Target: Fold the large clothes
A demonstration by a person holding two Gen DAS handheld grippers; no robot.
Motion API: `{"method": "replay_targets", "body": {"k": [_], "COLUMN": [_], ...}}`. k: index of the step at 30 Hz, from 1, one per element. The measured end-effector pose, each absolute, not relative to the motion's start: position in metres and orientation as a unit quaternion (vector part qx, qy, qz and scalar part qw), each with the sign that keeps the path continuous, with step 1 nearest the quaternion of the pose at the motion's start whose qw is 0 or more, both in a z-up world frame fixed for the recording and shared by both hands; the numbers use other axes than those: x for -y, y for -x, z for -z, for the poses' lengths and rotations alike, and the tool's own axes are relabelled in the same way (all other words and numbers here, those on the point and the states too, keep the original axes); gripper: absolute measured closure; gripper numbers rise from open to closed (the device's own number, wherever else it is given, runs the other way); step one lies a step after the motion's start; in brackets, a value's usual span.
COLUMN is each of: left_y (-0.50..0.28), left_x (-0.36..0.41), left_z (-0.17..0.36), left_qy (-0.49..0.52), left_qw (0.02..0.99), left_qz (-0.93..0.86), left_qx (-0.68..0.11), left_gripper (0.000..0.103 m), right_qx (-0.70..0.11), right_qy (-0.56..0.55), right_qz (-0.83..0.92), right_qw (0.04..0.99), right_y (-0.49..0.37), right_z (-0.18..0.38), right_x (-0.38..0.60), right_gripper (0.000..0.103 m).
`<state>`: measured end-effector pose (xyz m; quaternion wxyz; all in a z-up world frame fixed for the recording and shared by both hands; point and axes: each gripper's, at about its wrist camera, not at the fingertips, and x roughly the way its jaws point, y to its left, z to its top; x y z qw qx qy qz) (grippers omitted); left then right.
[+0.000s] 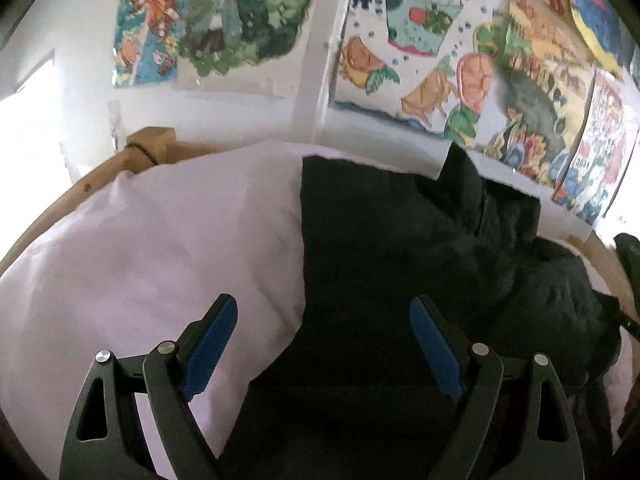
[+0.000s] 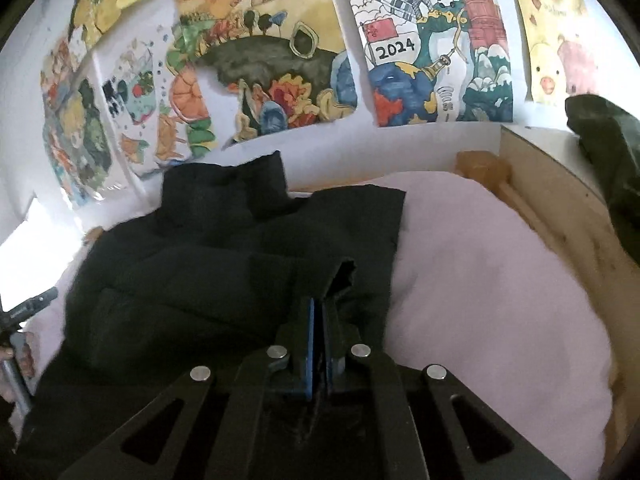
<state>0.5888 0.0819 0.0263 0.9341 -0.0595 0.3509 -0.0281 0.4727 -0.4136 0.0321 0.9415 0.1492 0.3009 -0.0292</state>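
Observation:
A large black garment point(image 1: 420, 248) lies spread on a pale pink bed sheet point(image 1: 152, 248); it also shows in the right wrist view point(image 2: 224, 264). My left gripper point(image 1: 324, 312) is open, its blue pads wide apart above the garment's left edge, holding nothing. My right gripper point(image 2: 318, 308) is shut on a raised fold of the black garment point(image 2: 340, 276), which sticks up between the pads. The garment's near part is hidden under both grippers.
The bed has a wooden frame point(image 1: 156, 148) with a light wood side board point(image 2: 560, 208). A dark green cloth point(image 2: 612, 152) hangs at the right. Children's paintings point(image 2: 288, 52) cover the white wall behind. The other gripper's handle point(image 2: 24, 312) shows at the left edge.

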Motion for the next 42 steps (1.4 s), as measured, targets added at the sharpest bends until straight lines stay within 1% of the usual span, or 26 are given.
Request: {"method": "replay_targets", "body": {"k": [4, 8, 9, 11, 14, 23, 29, 32, 34, 35, 36, 37, 38, 39, 41, 42], "left_y": [-0.607, -0.614, -0.616, -0.619, -0.624, -0.628, -0.622, -0.614, -0.600, -0.595, -0.590, -0.587, -0.586, -0.586, -0.590, -0.594], "left_x": [-0.062, -0.057, -0.059, -0.064, -0.073, -0.080, -0.084, -0.084, -0.083, -0.082, -0.083, -0.083, -0.083, -0.081, -0.075, -0.068], "left_z": [0.001, 0.026, 0.031, 0.040, 0.052, 0.063, 0.060, 0.045, 0.027, 0.019, 0.009, 0.002, -0.006, -0.014, -0.025, -0.032], "left_qy": [0.007, -0.018, -0.018, -0.007, 0.017, 0.027, 0.048, 0.049, 0.046, 0.048, 0.054, 0.064, 0.077, 0.091, 0.109, 0.116], "left_qw": [0.925, 0.921, 0.921, 0.923, 0.922, 0.924, 0.924, 0.928, 0.940, 0.945, 0.950, 0.952, 0.953, 0.952, 0.950, 0.948], "left_qz": [0.013, 0.009, 0.006, -0.002, 0.008, 0.018, 0.027, 0.009, -0.003, 0.000, 0.005, 0.011, 0.021, 0.030, 0.047, 0.057], "left_qx": [-0.380, -0.388, -0.388, -0.386, -0.386, -0.380, -0.378, -0.369, -0.338, -0.324, -0.309, -0.299, -0.293, -0.290, -0.289, -0.290], "left_gripper": [0.019, 0.017, 0.012, 0.005, 0.001, 0.001, 0.001, 0.001, 0.001, 0.001, 0.001, 0.001, 0.001, 0.001, 0.001, 0.001], "right_qx": [-0.333, -0.353, -0.359, -0.374, -0.386, -0.392, -0.385, -0.377, -0.375, -0.370, -0.361, -0.351, -0.339, -0.328, -0.311, -0.309], "right_qy": [-0.090, -0.050, -0.049, -0.049, -0.049, -0.047, -0.024, -0.042, -0.072, -0.088, -0.102, -0.109, -0.112, -0.117, -0.132, -0.138], "right_qz": [0.059, 0.069, 0.069, 0.068, 0.067, 0.068, 0.085, 0.078, 0.063, 0.057, 0.049, 0.047, 0.044, 0.037, 0.022, 0.019], "right_qw": [0.937, 0.932, 0.930, 0.924, 0.919, 0.916, 0.919, 0.922, 0.922, 0.923, 0.926, 0.929, 0.933, 0.937, 0.941, 0.941], "right_y": [-0.487, -0.495, -0.498, -0.503, -0.509, -0.515, -0.513, -0.506, -0.501, -0.498, -0.494, -0.492, -0.489, -0.488, -0.490, -0.492], "right_z": [-0.010, 0.011, 0.017, 0.029, 0.044, 0.067, 0.062, 0.051, 0.039, 0.032, 0.024, 0.016, 0.007, -0.002, -0.019, -0.025], "right_x": [0.400, 0.394, 0.395, 0.396, 0.396, 0.394, 0.385, 0.389, 0.398, 0.401, 0.405, 0.406, 0.407, 0.406, 0.406, 0.404], "right_gripper": [0.098, 0.097, 0.096, 0.096, 0.097, 0.097, 0.097, 0.096, 0.090, 0.080, 0.065, 0.059, 0.048, 0.041, 0.037, 0.033]}}
